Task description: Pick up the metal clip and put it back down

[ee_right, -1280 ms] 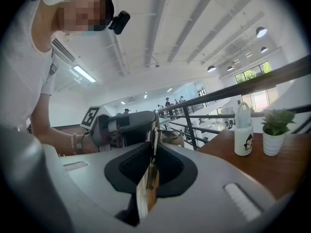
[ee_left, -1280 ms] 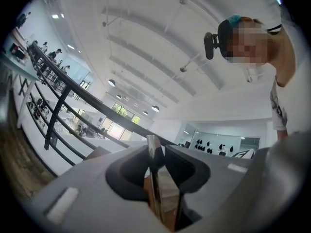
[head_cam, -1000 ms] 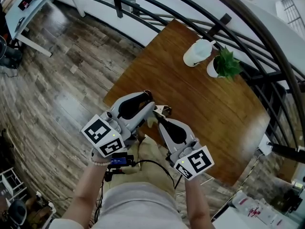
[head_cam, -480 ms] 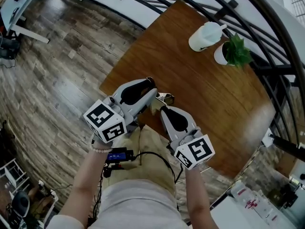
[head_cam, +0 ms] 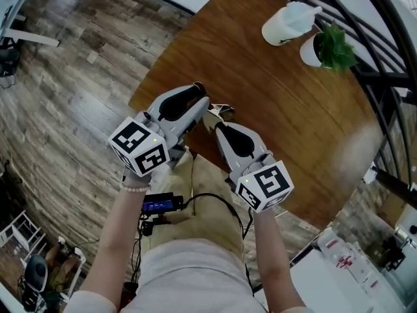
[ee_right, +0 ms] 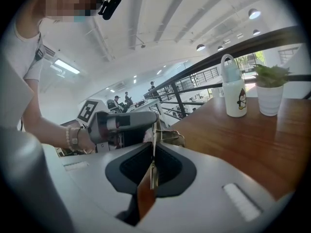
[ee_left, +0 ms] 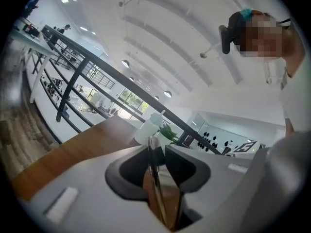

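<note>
We are noting the left hand-held gripper [ee_left: 155, 152] and the right hand-held gripper [ee_right: 153, 147] meeting tip to tip over the near edge of the wooden counter [head_cam: 280, 116]. The metal clip [ee_right: 170, 137] is sitting between the two tips, gripped from both sides. The left jaws are pressing together on a thin shiny leaf of the clip. The right jaws have just been closing and are pinching another thin metal leaf edge-on between their pads. We are not managing to tell whether the clip is touching the wood or hanging just above it. Well apart, at the counter's far side, a white lidded bottle [head_cam: 290, 23] and a small potted plant [head_cam: 331, 47] are standing side by side near the dark railing [ee_right: 252, 42].
</note>
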